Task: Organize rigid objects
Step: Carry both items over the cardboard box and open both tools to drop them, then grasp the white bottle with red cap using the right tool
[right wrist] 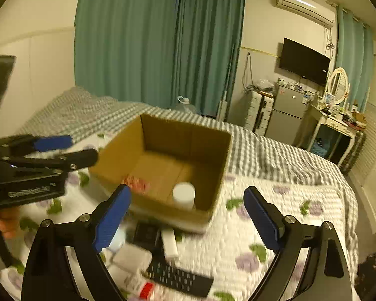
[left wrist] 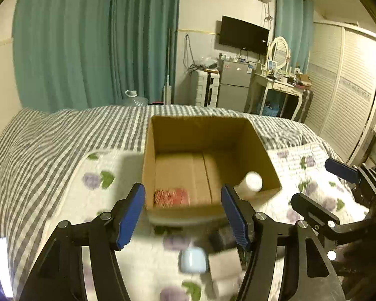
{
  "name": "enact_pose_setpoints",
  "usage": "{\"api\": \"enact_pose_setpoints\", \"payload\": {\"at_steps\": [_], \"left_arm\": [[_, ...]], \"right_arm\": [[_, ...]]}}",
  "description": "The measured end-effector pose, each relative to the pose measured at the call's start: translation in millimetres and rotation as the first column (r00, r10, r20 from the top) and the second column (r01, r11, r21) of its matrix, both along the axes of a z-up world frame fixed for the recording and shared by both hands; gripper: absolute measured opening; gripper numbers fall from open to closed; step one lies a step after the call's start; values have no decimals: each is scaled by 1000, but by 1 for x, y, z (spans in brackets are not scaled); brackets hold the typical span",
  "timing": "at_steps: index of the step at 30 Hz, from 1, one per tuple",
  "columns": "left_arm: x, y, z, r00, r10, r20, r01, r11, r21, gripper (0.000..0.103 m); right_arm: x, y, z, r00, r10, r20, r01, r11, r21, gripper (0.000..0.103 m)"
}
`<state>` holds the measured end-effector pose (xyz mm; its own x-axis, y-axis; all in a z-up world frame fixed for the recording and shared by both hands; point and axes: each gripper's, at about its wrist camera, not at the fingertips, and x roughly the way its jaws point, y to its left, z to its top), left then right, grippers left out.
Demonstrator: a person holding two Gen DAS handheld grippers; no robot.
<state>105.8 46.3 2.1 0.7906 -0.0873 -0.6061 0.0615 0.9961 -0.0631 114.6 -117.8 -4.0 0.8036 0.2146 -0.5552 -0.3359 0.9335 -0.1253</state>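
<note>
An open cardboard box (left wrist: pixel 253 150) (right wrist: pixel 117 155) stands on the bed. Inside lie a red patterned item (left wrist: pixel 171 197) (right wrist: pixel 136 184) and a white bottle (left wrist: pixel 250 184) (right wrist: pixel 183 195). My left gripper (left wrist: pixel 183 215) is open and empty, just in front of the box. My right gripper (right wrist: pixel 188 215) is open and empty, above loose items near the box: a black remote (right wrist: pixel 178 276), a white block (right wrist: pixel 169 242) and a white box (right wrist: pixel 132 258). A light blue item (left wrist: pixel 193 259) and a white block (left wrist: pixel 224 262) lie below the left gripper.
The floral quilt (right wrist: pixel 263 225) covers the bed over a checked sheet (left wrist: pixel 62 135). Teal curtains, a fridge (left wrist: pixel 234 85), a dressing table (left wrist: pixel 280 85) and a slatted wardrobe (left wrist: pixel 343 95) stand beyond. Each gripper shows in the other's view: the right (left wrist: pixel 338 188), the left (right wrist: pixel 62 150).
</note>
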Motion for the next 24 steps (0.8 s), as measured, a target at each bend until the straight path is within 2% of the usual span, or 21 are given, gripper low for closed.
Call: {"api": "enact_pose_setpoints", "payload": {"at_steps": [5, 8, 12, 19, 24], "left_arm": [[-31, 6, -28, 998, 35, -43, -34, 999, 23, 67], [-41, 8, -56, 994, 48, -97, -45, 999, 26, 67], [-53, 9, -91, 982, 72, -176, -60, 996, 71, 67], [-58, 15, -99, 978, 98, -186, -87, 994, 63, 67], [-55, 19, -103, 972, 114, -204, -103, 993, 63, 67]], "right_arm": [[-24, 3, -35, 996, -46, -82, 44, 999, -31, 97], [-30, 8, -63, 986, -63, -156, 56, 997, -44, 97], [-31, 15, -94, 968, -68, -243, 53, 996, -69, 97], [-33, 35, -132, 940, -63, -335, 44, 997, -64, 97], [-34, 50, -144, 931, -39, -363, 17, 998, -64, 97]]}}
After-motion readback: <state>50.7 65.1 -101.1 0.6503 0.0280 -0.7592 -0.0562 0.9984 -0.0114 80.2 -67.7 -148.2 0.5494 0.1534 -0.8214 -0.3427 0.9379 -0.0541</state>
